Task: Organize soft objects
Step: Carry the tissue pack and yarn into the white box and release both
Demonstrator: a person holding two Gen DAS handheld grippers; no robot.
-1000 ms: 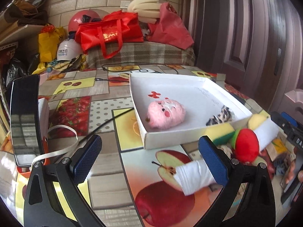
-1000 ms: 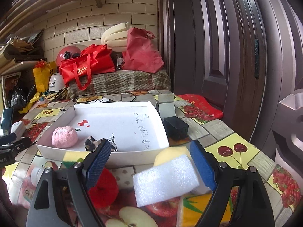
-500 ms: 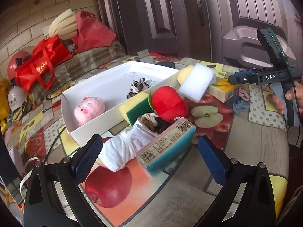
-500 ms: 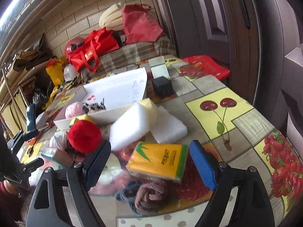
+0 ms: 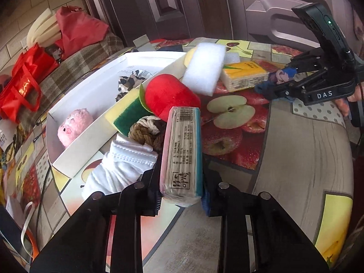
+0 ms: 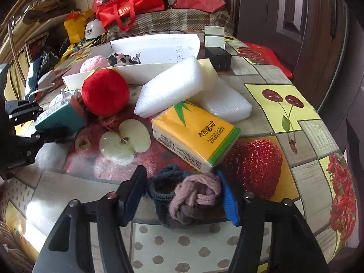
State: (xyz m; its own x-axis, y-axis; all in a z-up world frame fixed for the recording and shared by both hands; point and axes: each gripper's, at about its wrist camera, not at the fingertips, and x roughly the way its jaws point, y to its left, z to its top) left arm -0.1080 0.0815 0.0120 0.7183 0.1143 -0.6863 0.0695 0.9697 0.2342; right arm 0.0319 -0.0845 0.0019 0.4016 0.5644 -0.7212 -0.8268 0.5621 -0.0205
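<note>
My left gripper (image 5: 180, 199) is shut on a teal-and-pink tissue pack (image 5: 182, 154), also seen in the right wrist view (image 6: 61, 116). My right gripper (image 6: 182, 199) is shut on a bundle of pink and dark blue socks (image 6: 188, 200) on the table; the bundle also shows in the left wrist view (image 5: 276, 79). A white box (image 5: 91, 136) holds a pink plush (image 5: 74, 125) and a patterned cloth (image 5: 127, 86). Beside the box lie a red plush apple (image 5: 168, 95), a yellow-green sponge (image 5: 127, 113), a rope knot (image 5: 145, 132), white cloth (image 5: 120, 166), white foam blocks (image 6: 168, 88) and a yellow tissue pack (image 6: 195, 134).
A black adapter (image 6: 218, 56) sits behind the foam. Red bags (image 6: 129, 2) and a helmet lie on a plaid-covered bench beyond the table. A phone on a stand (image 6: 34, 77) is at the left. A door stands to the right.
Both grippers were open half a second ago. Now the left has closed on the teal tissue pack and the right has moved down and closed on the sock bundle.
</note>
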